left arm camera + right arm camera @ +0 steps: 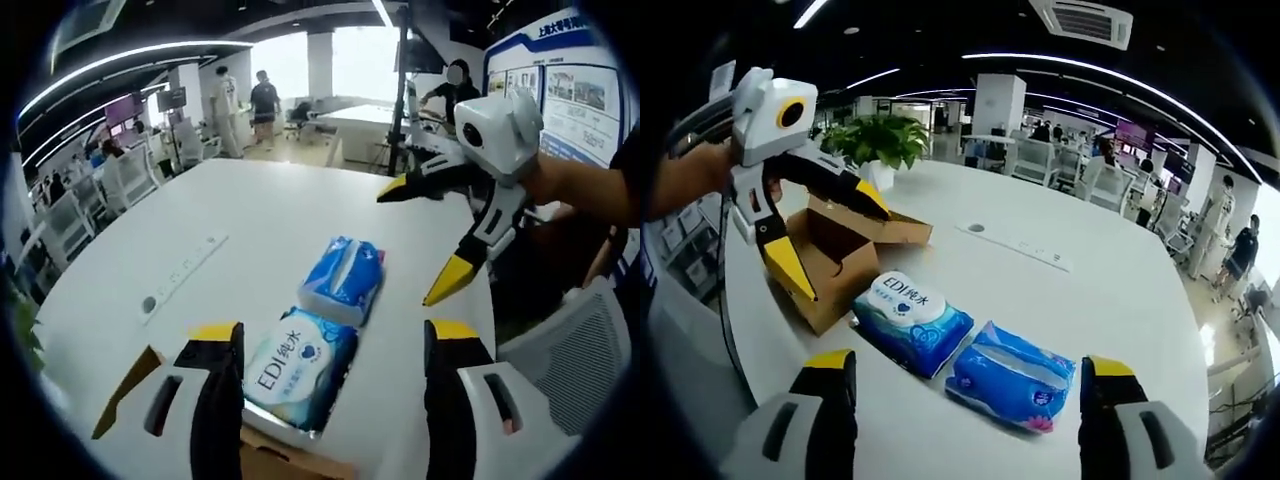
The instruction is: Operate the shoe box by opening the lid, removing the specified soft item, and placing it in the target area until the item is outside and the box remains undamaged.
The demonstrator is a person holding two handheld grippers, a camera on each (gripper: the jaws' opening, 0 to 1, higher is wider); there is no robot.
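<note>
White table (pixel 1110 300): glossy wipe packs (pixel 912 322), open cardboard box (pixel 840 255).

Left gripper view sits low over the white table (pixel 250 215), just above the cardboard box (pixel 290 455) at the bottom edge, facing the bright windows far off. Right gripper view looks from the opposite side, a bit higher, toward the potted plant (pixel 880 140) upper left. Both share the two blue wipe packs (pixel 320 335) (pixel 965 350) mid-frame, close up, and each catches the other tool (pixel 440 240) (pixel 830 235).
</note>
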